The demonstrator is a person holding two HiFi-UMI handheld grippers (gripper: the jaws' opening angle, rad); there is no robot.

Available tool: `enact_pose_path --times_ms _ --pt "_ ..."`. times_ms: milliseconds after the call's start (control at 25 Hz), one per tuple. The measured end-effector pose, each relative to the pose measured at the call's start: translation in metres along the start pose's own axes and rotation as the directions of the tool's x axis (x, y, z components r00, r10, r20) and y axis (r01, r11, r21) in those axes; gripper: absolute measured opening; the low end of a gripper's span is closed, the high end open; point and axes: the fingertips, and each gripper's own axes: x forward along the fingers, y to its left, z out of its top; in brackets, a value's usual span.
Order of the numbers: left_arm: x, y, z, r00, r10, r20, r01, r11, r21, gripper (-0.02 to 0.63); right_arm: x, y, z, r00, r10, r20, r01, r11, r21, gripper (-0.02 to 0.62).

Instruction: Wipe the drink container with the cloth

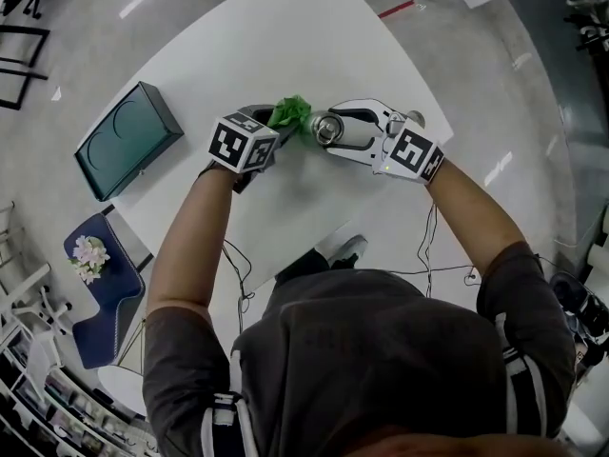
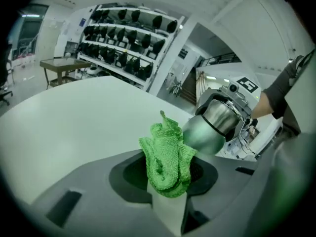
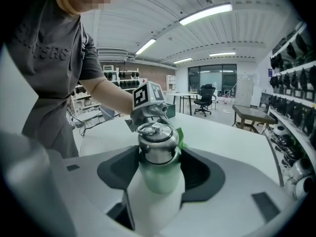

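left tongs [image 2: 168,194] clamped on bunched green cloth [image 2: 165,154]: soft, light. right tongs [image 3: 158,191] gripped drink container [image 3: 157,144] round its body, steel cap pointing away, cloth against its far side. prob rigid, smooth, slippery, so hold mid-body. no brand legible.

A dark grey short-sleeved T-shirt [image 1: 381,350] fills the lower centre. Above it, the left gripper [image 1: 284,122] is dark and the right gripper [image 1: 328,131] white-grey. Each carries a cube of black-and-white square markers, and thin black cables [image 1: 236,260] trail below.
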Motion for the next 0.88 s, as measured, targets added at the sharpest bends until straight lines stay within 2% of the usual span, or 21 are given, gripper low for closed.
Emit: enact_pose_path --times_ms 40,120,200,320,440,640,720,800,880 --pt "-0.002 0.000 0.005 1.000 -0.031 -0.005 0.031 1.000 0.000 0.120 0.000 0.000 0.000 1.000 0.003 0.004 -0.003 1.000 0.000 0.255" --pt "-0.012 -0.001 0.029 0.989 -0.143 0.044 0.146 0.987 -0.063 0.120 0.000 0.000 -0.001 1.000 0.011 0.008 -0.011 1.000 -0.001 0.255" --pt "-0.021 -0.006 0.057 0.960 -0.261 0.098 0.273 0.953 -0.131 0.120 0.000 0.000 -0.001 1.000 0.018 0.009 -0.018 1.000 -0.006 0.255" --pt "-0.011 -0.013 0.071 0.935 -0.351 0.061 0.356 0.920 -0.164 0.120 -0.001 0.001 0.000 1.000 0.024 0.008 -0.024 1.000 -0.012 0.255" --pt "0.008 -0.019 0.069 0.928 -0.371 0.024 0.370 0.913 -0.173 0.120 -0.002 0.002 -0.002 1.000 0.027 0.006 -0.027 1.000 -0.015 0.256" --pt "0.032 -0.022 0.061 0.935 -0.354 -0.012 0.348 0.925 -0.153 0.119 0.000 0.002 -0.003 0.999 0.033 0.001 -0.033 0.999 -0.019 0.256" --pt "0.036 -0.018 0.058 0.945 -0.326 -0.033 0.319 0.938 -0.135 0.118 0.000 0.002 -0.002 0.999 0.032 -0.003 -0.032 0.999 -0.022 0.256" --pt "0.038 -0.010 0.046 0.958 -0.268 -0.101 0.260 0.962 -0.078 0.117 -0.002 0.002 -0.002 1.000 0.030 -0.007 -0.030 0.999 -0.025 0.256" --pt "0.033 -0.006 0.033 0.957 -0.250 -0.147 0.248 0.968 -0.033 0.115 -0.003 0.002 -0.003 1.000 0.029 -0.010 -0.029 0.999 -0.023 0.256"
